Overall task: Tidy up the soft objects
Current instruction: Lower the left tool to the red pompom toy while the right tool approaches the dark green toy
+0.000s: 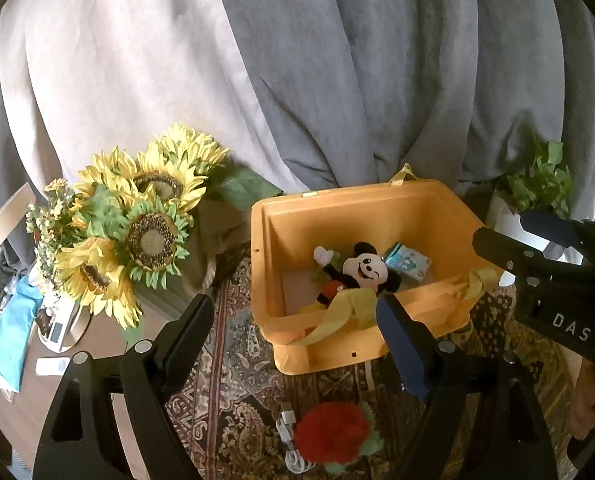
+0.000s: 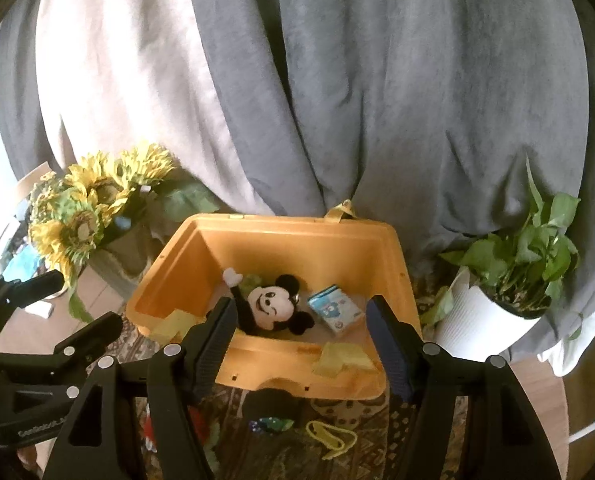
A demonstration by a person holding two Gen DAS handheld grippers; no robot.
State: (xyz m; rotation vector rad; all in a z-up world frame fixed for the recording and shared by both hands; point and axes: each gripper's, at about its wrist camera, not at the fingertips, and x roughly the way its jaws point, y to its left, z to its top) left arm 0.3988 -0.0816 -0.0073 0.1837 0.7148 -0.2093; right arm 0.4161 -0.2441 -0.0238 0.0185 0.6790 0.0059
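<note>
An open orange bin (image 1: 361, 208) (image 2: 297, 236) stands on a patterned rug. A Mickey Mouse plush (image 1: 357, 274) (image 2: 271, 304) lies inside it beside a small blue-and-white pack (image 1: 408, 262) (image 2: 335, 309). A red fluffy plush with green leaves (image 1: 331, 432) lies on the rug in front of the bin, between my left gripper's fingers. My left gripper (image 1: 293, 320) is open and empty above it. My right gripper (image 2: 299, 318) is open and empty, over the bin's near rim. It shows in the left wrist view (image 1: 537, 248) at the right.
Artificial sunflowers (image 1: 137, 216) (image 2: 85, 208) stand left of the bin. A potted green plant (image 2: 509, 272) in a white pot stands right. Grey and beige curtains hang behind. A white cable (image 1: 293, 440) and a yellow string (image 2: 333, 438) lie on the rug (image 1: 237, 380).
</note>
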